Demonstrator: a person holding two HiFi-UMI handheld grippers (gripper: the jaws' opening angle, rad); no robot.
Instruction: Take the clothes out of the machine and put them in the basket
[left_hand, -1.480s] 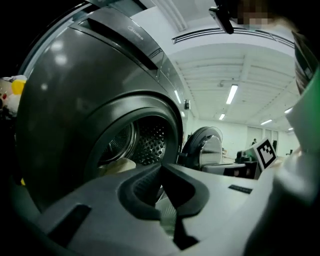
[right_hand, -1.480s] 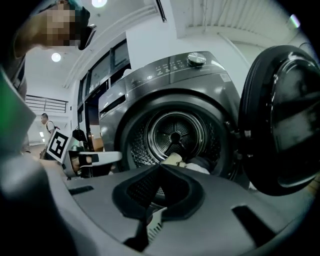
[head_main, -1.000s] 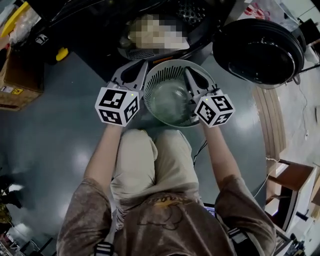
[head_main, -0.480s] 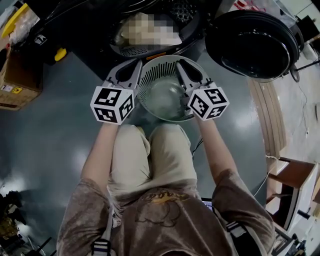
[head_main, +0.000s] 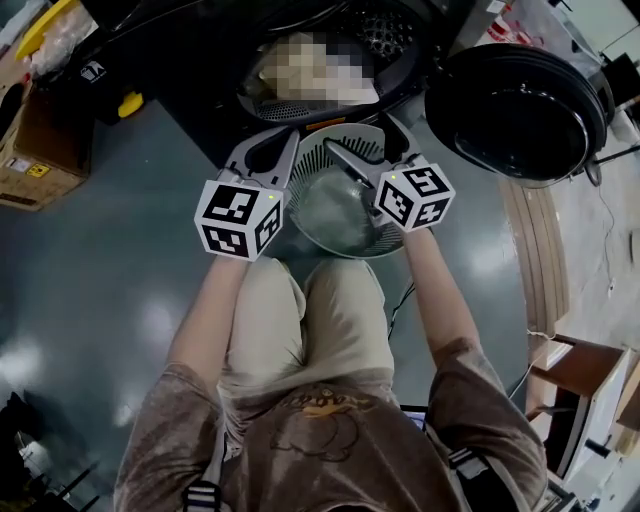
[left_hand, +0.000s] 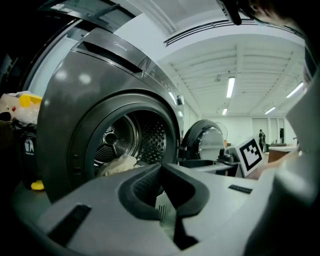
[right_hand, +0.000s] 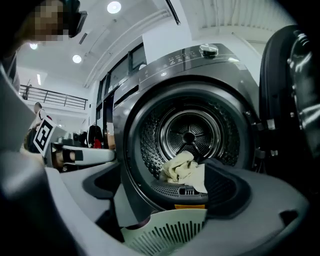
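Go for the pale clothes (right_hand: 184, 169) heaped at the front lip of the washing machine drum (right_hand: 189, 131); steady the slotted basket (head_main: 310, 170) just below the opening with the left gripper (head_main: 272, 145), clamped on its rim; send in the right gripper (head_main: 362, 138), jaws just opened wide, nothing pressed between them; bite deep into the cloth, not a loose edge.

The machine (right_hand: 200, 80) is dark grey, the clothes (right_hand: 182, 167) inside it cream. The basket (right_hand: 170, 231) before it is pale white, patterned with narrow slits.
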